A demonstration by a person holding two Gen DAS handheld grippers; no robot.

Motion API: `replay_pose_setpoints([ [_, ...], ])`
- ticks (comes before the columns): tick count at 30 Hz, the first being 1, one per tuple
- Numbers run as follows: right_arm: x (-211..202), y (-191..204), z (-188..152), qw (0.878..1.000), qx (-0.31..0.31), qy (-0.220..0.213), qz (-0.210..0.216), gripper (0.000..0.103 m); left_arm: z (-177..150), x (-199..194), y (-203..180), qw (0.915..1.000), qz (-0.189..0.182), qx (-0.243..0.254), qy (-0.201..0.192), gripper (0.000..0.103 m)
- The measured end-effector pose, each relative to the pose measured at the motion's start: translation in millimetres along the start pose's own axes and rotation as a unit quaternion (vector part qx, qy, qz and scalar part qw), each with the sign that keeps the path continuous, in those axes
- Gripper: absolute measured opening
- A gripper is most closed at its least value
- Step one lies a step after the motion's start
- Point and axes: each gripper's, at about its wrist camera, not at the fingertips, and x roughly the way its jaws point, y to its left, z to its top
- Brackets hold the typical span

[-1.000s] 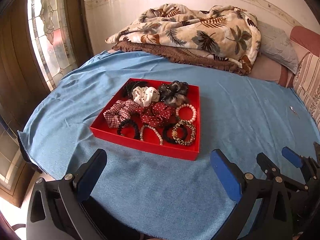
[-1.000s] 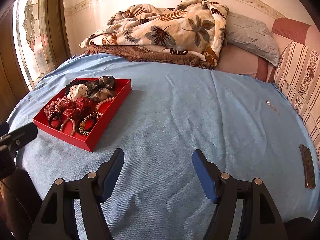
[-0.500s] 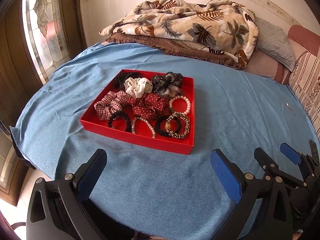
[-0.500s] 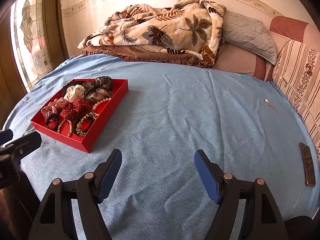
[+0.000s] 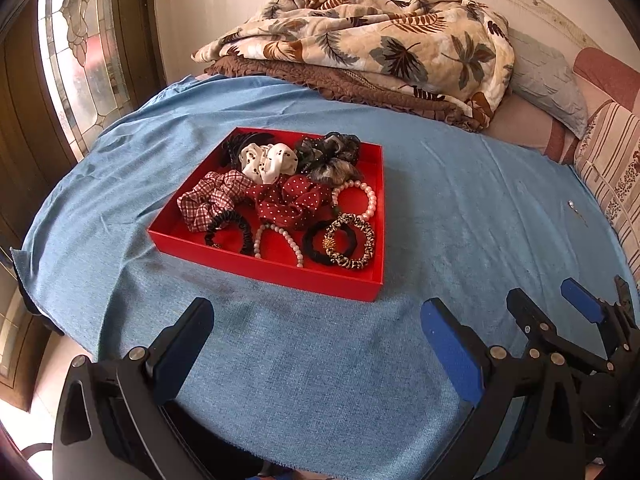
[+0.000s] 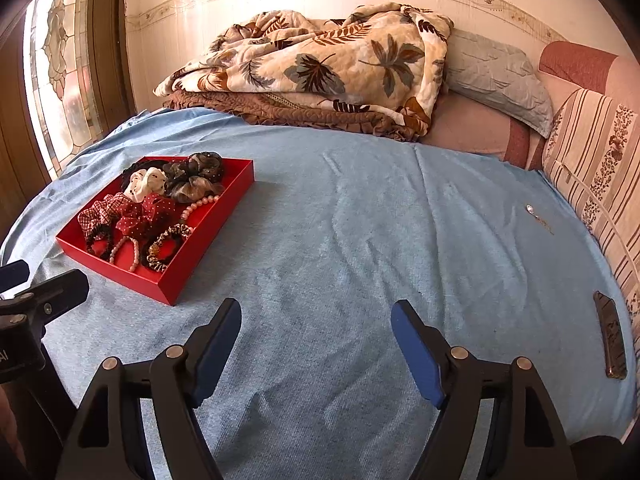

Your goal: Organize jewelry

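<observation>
A bed spread with a blue sheet (image 6: pixel 360 240) is seen, with a leaf-print quilt (image 6: pixel 320 68) heaped at the wall end and a stained-glass window (image 5: pixel 76 52) to the left. On the sheet a red tray (image 5: pixel 280 270) lies, filled with scrunchies (image 5: pixel 288 200), pearl bracelets (image 5: pixel 362 200) and dark hair ties (image 5: pixel 230 226), all inside its rim; whether these have been sorted or are waiting to be sorted cannot be told. The left gripper (image 5: pixel 316 332) is held wide apart and empty, and the tray lies straight ahead of it, just beyond the fingertips. The right gripper (image 6: pixel 316 328) is likewise spread wide and empty, over bare sheet; from it the tray lies ahead and well to the left. The left gripper is judged the nearer to the tray. A small pin (image 6: pixel 538 216) lies alone on the sheet, ahead and to the right of the right gripper, its long axis running away and rightward, and that gripper is the nearer to it. A dark flat bar (image 6: pixel 610 340) lies at the sheet's right edge.
</observation>
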Motion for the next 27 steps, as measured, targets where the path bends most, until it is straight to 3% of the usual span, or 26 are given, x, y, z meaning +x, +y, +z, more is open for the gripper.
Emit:
replay_pose_setpoints([
  [27,11,-4,-5,1.000,0.006,0.018,0.005,0.085,-2,14,7,0.9998,-0.001,-0.009,0.018,0.103],
])
